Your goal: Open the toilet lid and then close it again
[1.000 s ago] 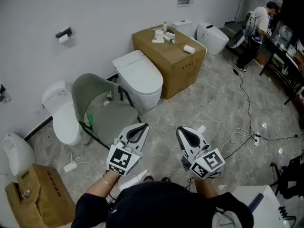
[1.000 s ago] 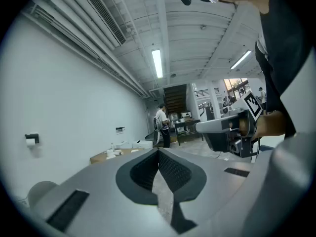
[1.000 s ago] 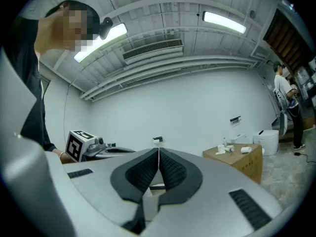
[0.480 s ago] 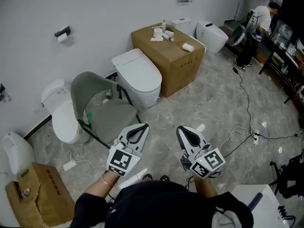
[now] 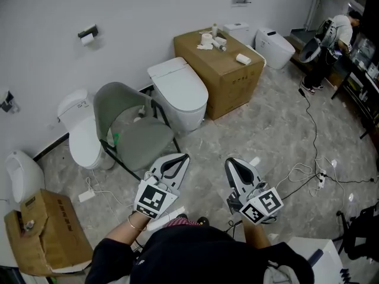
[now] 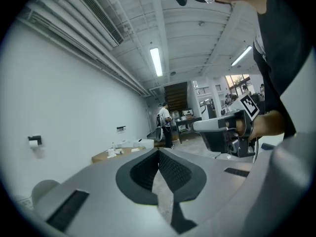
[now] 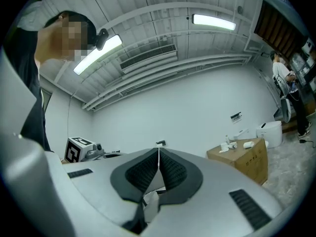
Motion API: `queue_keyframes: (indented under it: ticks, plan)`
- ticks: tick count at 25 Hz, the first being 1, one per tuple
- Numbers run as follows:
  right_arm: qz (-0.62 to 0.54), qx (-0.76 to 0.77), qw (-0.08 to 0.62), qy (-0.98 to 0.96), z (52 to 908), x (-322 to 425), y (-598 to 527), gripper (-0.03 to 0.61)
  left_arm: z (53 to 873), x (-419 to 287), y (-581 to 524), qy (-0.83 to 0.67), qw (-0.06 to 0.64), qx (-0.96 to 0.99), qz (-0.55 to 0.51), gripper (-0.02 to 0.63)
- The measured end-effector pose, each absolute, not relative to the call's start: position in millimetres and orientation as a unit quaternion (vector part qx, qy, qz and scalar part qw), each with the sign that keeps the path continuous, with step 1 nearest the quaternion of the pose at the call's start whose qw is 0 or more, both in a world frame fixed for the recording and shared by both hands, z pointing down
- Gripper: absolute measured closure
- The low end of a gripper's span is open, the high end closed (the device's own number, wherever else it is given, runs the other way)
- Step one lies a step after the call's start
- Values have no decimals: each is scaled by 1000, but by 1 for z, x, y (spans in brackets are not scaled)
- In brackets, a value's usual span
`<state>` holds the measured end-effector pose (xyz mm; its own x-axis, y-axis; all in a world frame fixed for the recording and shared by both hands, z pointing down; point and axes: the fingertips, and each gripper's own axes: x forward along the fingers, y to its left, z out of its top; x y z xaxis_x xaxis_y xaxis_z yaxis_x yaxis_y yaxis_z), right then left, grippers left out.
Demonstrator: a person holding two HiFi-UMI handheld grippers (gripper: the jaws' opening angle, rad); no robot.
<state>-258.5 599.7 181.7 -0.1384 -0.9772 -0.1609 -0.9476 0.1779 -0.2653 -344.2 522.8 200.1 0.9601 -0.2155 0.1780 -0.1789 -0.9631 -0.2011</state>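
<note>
Barely shifted, left hand-held gripper [image 5: 183, 157] and right hand-held gripper [image 5: 229, 162] stay closed, empty, facing toilet [image 5: 177, 90].

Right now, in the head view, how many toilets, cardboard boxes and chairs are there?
Toilets plainly seen: 3 (left toilet, middle toilet, far toilet)
Cardboard boxes: 2 (large box, small box)
Chairs: 1 (green chair)
Total: 6; white fixture at left edge unclear.
</note>
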Motion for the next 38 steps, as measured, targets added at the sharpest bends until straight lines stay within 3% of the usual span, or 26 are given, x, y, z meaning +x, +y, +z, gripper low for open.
queue_keyframes:
  ticks: [38]
  plan:
    - [-73, -607, 173, 772, 209, -265, 641, 556, 228, -361, 572, 135, 63, -982, -118, 609]
